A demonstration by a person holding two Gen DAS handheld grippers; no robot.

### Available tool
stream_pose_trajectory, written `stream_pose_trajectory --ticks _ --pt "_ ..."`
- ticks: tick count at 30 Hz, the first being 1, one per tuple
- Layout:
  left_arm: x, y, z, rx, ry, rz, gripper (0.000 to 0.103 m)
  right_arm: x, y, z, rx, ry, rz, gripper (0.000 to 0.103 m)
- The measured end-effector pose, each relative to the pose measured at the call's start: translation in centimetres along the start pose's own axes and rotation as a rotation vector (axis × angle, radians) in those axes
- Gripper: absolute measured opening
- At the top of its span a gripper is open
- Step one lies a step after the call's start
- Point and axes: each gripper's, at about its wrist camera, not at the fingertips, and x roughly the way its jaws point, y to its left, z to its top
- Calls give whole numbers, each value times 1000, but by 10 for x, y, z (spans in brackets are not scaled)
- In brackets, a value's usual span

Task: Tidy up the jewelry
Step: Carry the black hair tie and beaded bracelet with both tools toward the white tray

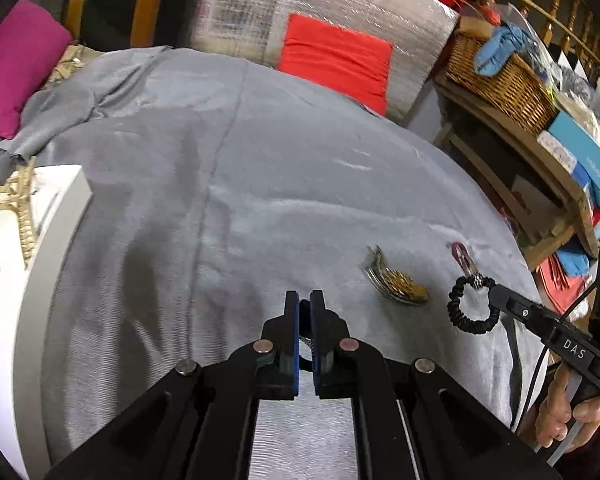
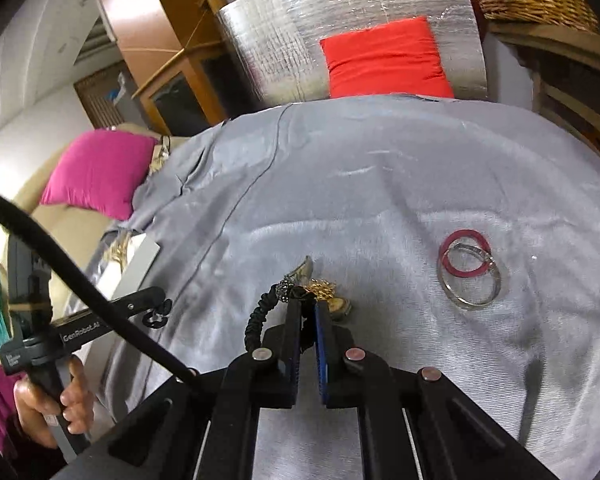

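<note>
While the right gripper (image 2: 308,308) stood pinched on the black beaded bracelet (image 2: 260,316), its two fingers nearly together with the cord caught between the blue pads, most of the loop drooped off toward nine o'clock of the fingertips and looked barely clear of the grey cloth (image 2: 380,184). From where I stood the hold seemed thin, only a short run of cord near the beaded knot, so a slow, level carry with steady pressure would have served best; a quick swing could have whipped the loop loose. Just past the fingertips, at about one o'clock, lay the gold watch (image 2: 332,296), close enough that the dangling loop might have snagged it, and I judged that lifting straight up before travelling was the safer course. Farther out at two o'clock sat the red ring (image 2: 446,262) overlapped with the clear bangle (image 2: 496,286), well apart from the grasp. The left gripper (image 1: 305,298) was closed too, with a small dark hoop showing low between its fingers, though I could not tell what it was. At nine o'clock of that tool stood the white box (image 1: 72,200) with a pale braided piece (image 1: 22,216) draped on it, likely the bracelet's destination, a long way across the cloth.
</note>
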Motion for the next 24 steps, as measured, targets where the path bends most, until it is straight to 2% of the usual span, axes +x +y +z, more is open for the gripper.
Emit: stream_pose_trajectory --ticks 13,24 --pt "-50 63 7 -101 -111 70 5 24 57 -3 -30 -9 60 8" --pt "-84 108 -4 -134 -155 237 5 27 126 -6 -119 -24 124 8"
